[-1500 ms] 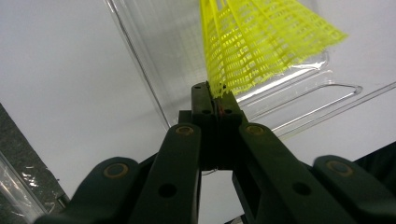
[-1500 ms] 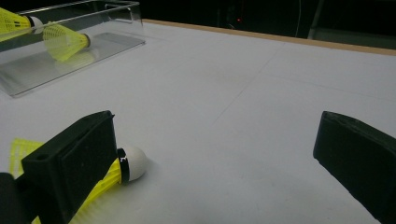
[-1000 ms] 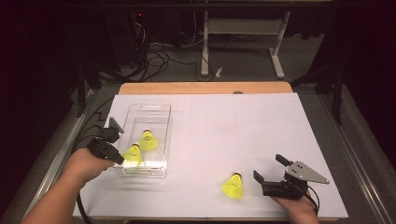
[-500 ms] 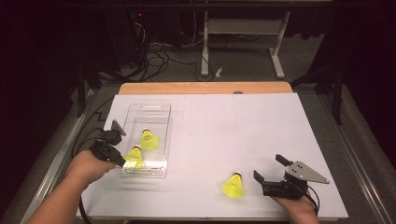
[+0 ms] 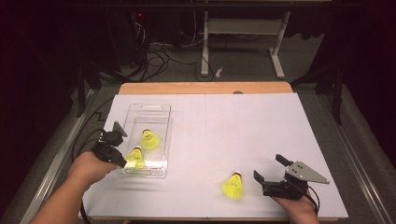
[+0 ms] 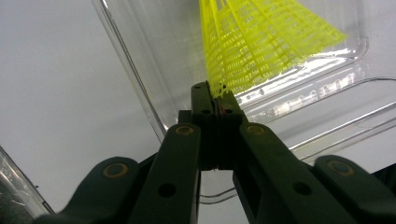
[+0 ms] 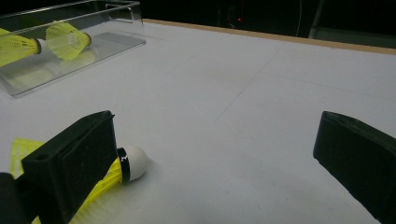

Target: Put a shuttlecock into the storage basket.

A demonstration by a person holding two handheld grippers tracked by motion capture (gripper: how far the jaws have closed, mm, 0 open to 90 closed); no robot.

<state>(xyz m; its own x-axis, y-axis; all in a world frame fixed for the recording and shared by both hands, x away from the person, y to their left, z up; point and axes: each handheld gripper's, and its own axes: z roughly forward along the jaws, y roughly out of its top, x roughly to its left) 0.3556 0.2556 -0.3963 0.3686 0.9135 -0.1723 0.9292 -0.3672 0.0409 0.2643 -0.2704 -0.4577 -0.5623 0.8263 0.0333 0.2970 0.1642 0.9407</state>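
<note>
Shuttlecock point(image 5: 136, 157) in yellow, pinched by the edge of its mesh skirt between the closed jaws of the left gripper point(image 5: 122, 162), sits at the near end of a clear plastic tray point(image 5: 156, 108). In the left gripper view the two black jaws meet flat against each other, with the skirt point(image 6: 261, 46) fanning upward from the pinch over the tray's transparent floor. From above, this shuttlecock lies inside the tray close to its near left corner, and the person's left hand point(image 5: 88, 167) reaches in over the tray's left wall.

A second shuttlecock point(image 5: 150, 139) rests in the same tray just beyond the first, near but not clearly touching it, its white cork pointing toward the far end.

The tray stands on the left part of the white desk point(image 5: 233, 126), its long side running away from the person.

A third shuttlecock point(image 5: 233, 185) lies on the bare desk near the front edge, well apart from the tray. The right gripper point(image 5: 271, 170) rests just to the right of it with jaws spread wide and nothing between them; in the right gripper view the white cork point(image 7: 134, 162) peeks out beside the left-hand jaw.
</note>
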